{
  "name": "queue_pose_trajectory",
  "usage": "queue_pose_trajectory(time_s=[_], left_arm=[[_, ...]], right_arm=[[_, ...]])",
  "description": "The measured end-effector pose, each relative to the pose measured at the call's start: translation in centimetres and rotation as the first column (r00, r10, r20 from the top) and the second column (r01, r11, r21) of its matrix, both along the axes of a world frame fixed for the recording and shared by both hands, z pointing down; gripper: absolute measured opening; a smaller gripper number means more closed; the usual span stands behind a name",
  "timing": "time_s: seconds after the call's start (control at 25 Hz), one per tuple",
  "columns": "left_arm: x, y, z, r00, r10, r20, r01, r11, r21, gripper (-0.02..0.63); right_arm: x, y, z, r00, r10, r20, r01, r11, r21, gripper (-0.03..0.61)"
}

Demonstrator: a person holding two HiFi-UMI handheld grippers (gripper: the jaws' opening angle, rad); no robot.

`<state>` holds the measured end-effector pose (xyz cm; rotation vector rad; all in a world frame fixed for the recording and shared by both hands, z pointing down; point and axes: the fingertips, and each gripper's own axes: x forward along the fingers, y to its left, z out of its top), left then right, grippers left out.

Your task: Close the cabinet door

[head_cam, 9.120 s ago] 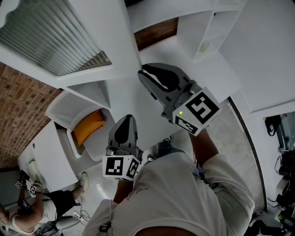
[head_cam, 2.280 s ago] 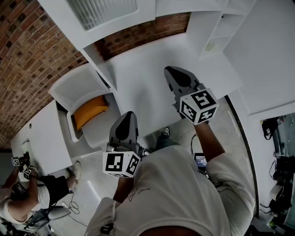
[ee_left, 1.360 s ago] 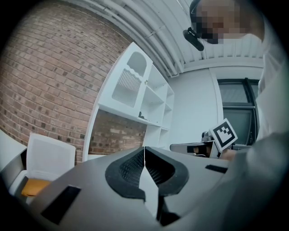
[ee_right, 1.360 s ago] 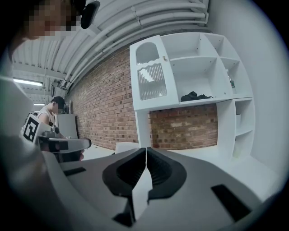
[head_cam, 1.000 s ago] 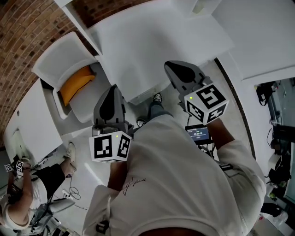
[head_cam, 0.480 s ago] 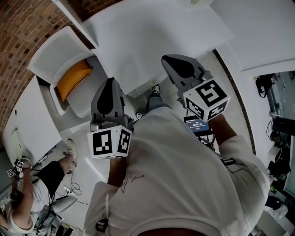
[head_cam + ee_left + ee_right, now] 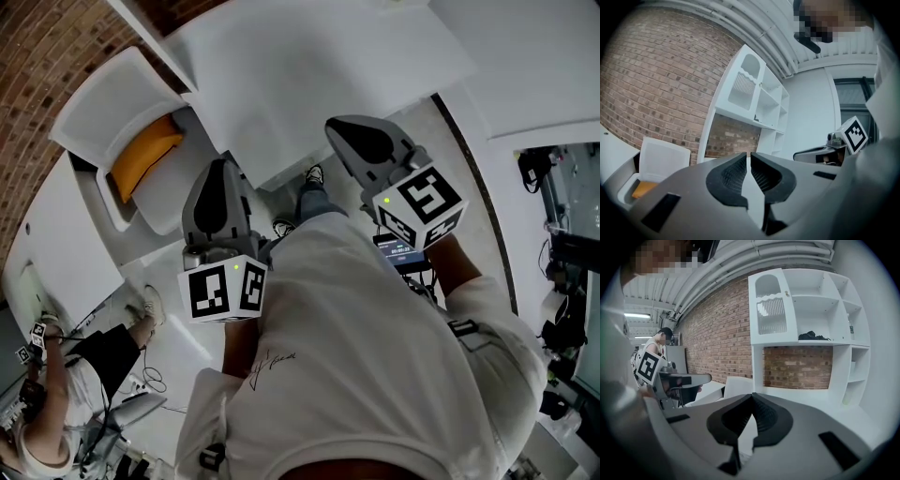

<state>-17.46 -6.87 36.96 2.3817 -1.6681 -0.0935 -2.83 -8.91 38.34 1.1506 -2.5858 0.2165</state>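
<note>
The white cabinet (image 7: 806, 310) stands on a desk against the brick wall. Its ribbed-glass door (image 7: 771, 310) lies flush with the frame at the upper left; the left gripper view shows that door (image 7: 745, 85) too. Both grippers hang well back from it, close to the person's body. My left gripper (image 7: 217, 169) (image 7: 748, 157) is shut with nothing in it. My right gripper (image 7: 339, 127) (image 7: 751, 397) is also shut and empty, its tips touching. The head view looks down at the desk top (image 7: 309, 84) and does not show the door.
A white chair with an orange cushion (image 7: 141, 159) stands left of the desk. Another person (image 7: 56, 375) sits at the lower left on the floor side. Dark items (image 7: 813, 336) lie on an open shelf. A white wall panel (image 7: 525, 66) runs along the right.
The ribbed door, earlier swung out large at top left with my right gripper raised near it, has left the head view. Both grippers have drawn back from the desk toward the body.
</note>
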Motion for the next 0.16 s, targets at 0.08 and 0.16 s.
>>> queue_pose_trajectory(time_s=[0.08, 0.16], left_arm=[[0.0, -0.04, 0.16, 1.0, -0.005, 0.001, 0.005, 1.0, 0.0, 0.018], [0.09, -0.14, 0.26, 1.0, -0.007, 0.0, 0.007, 1.0, 0.001, 0.018]], right_arm=[[-0.08, -0.06, -0.09, 1.0, -0.006, -0.003, 0.006, 1.0, 0.007, 0.023], [-0.11, -0.22, -0.21, 1.0, -0.008, -0.009, 0.008, 1.0, 0.014, 0.023]])
